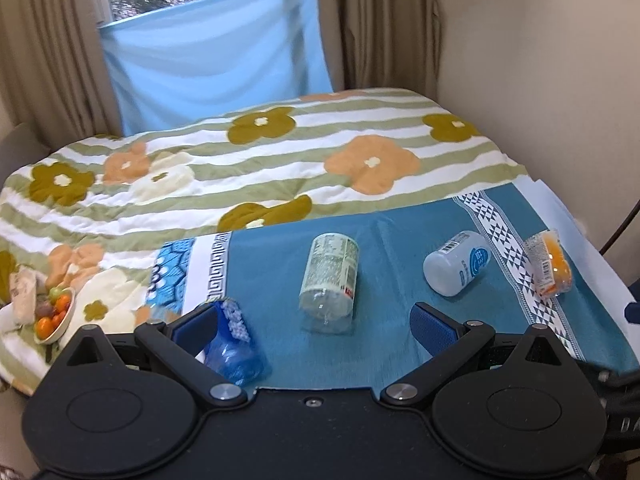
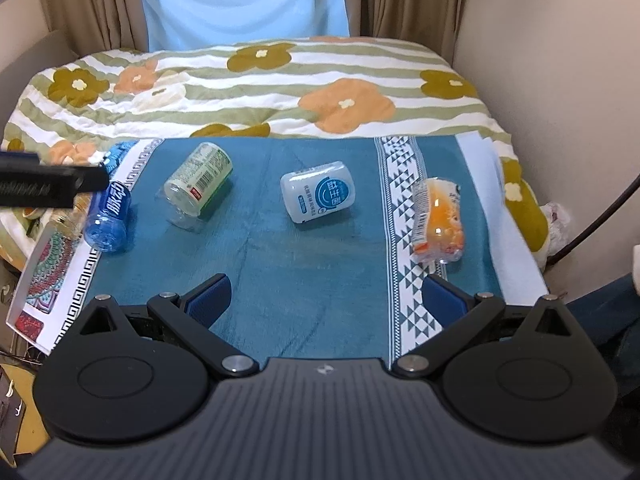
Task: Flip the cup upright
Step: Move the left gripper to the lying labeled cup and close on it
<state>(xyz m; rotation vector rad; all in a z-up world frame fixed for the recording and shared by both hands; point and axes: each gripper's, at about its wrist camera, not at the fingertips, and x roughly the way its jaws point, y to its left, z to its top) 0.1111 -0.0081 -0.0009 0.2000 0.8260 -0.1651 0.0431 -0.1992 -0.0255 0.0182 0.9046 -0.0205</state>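
Several cups lie on their sides on a teal cloth (image 2: 304, 248). A blue cup (image 1: 234, 350) (image 2: 109, 218) lies at the left, just inside my left gripper's left finger. A green-labelled clear cup (image 1: 330, 282) (image 2: 198, 182) lies ahead of the left gripper. A white cup (image 1: 458, 262) (image 2: 318, 192) lies in the middle. An orange cup (image 1: 550, 266) (image 2: 438, 220) lies at the right, just beyond my right gripper's right finger. My left gripper (image 1: 316, 326) is open and empty. My right gripper (image 2: 326, 296) is open and empty above the cloth. The left gripper's body (image 2: 48, 184) shows at the right wrist view's left edge.
The cloth lies on a bed with a flowered quilt (image 2: 256, 88). A bowl of fruit (image 1: 54, 314) sits at the bed's left. A wall (image 2: 560, 80) runs close along the right. Curtains and a blue sheet (image 1: 216, 64) hang behind.
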